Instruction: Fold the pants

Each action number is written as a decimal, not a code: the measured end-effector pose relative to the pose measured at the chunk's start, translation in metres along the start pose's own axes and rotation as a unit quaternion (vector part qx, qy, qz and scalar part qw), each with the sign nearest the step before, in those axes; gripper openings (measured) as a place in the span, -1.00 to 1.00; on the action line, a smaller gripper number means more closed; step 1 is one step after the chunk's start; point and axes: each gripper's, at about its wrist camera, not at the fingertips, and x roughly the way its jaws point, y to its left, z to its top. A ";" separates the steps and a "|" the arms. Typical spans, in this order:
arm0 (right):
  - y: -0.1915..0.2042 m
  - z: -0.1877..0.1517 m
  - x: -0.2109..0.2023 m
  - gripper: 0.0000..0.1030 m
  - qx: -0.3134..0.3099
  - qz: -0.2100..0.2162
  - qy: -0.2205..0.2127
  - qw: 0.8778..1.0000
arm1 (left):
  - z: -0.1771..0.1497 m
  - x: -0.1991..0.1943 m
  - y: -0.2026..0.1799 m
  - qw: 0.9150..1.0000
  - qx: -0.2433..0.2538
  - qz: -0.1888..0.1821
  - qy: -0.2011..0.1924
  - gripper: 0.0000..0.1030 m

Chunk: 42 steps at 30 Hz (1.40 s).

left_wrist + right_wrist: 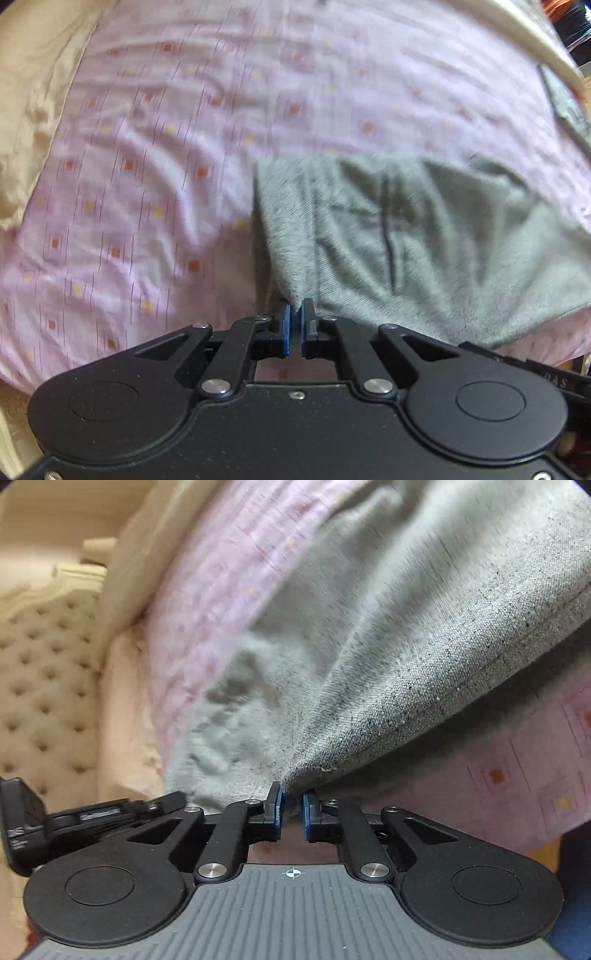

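The grey pants (424, 236) lie on a pink patterned bedsheet (147, 166), spread to the right of centre in the left wrist view. My left gripper (297, 314) is shut on the pants' near left corner, with cloth pinched between the blue pads. In the right wrist view the grey pants (388, 657) rise taut from my right gripper (291, 797), which is shut on a bunched edge of the cloth lifted above the sheet (517, 775).
A beige tufted headboard (44, 686) and a cream pillow (29, 110) border the bed. A dark flat object (565, 99) lies at the bed's far right edge. The other gripper's body (74, 816) shows at the left.
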 end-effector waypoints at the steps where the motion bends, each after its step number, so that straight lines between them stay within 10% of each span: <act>1: -0.005 0.000 0.008 -0.71 0.002 -0.017 0.007 1.000 | -0.002 0.013 0.002 1.000 -0.001 0.014 0.018 -0.78; 4: -0.011 0.004 0.010 -0.44 0.004 -0.040 0.035 0.999 | -0.011 0.028 0.005 0.998 -0.011 0.053 0.036 -0.90; 12: -0.004 0.020 -0.069 -0.40 -0.066 -0.023 -0.025 0.997 | 0.007 -0.027 -0.047 0.996 0.027 0.018 -0.085 -0.83; 19: 0.003 0.055 -0.099 -0.41 -0.143 -0.054 -0.057 0.987 | 0.025 0.030 -0.087 0.999 0.008 0.005 -0.048 -0.66; 23: 0.013 0.082 -0.102 -0.41 -0.214 -0.074 -0.067 0.972 | 0.009 0.070 -0.078 0.998 -0.005 0.068 -0.015 -0.51; 29: 0.033 0.145 -0.076 -0.41 -0.309 -0.069 -0.044 0.948 | 0.000 0.073 -0.056 0.996 -0.080 0.033 -0.020 -0.51; 34: 0.060 0.199 -0.035 -0.40 -0.388 -0.068 -0.005 0.919 | 0.005 0.077 -0.076 0.993 -0.083 0.084 -0.011 -0.51; 42: 0.081 0.225 0.040 -0.40 -0.506 -0.079 0.108 0.852 | 0.000 0.085 -0.105 0.988 -0.058 0.139 -0.030 -0.54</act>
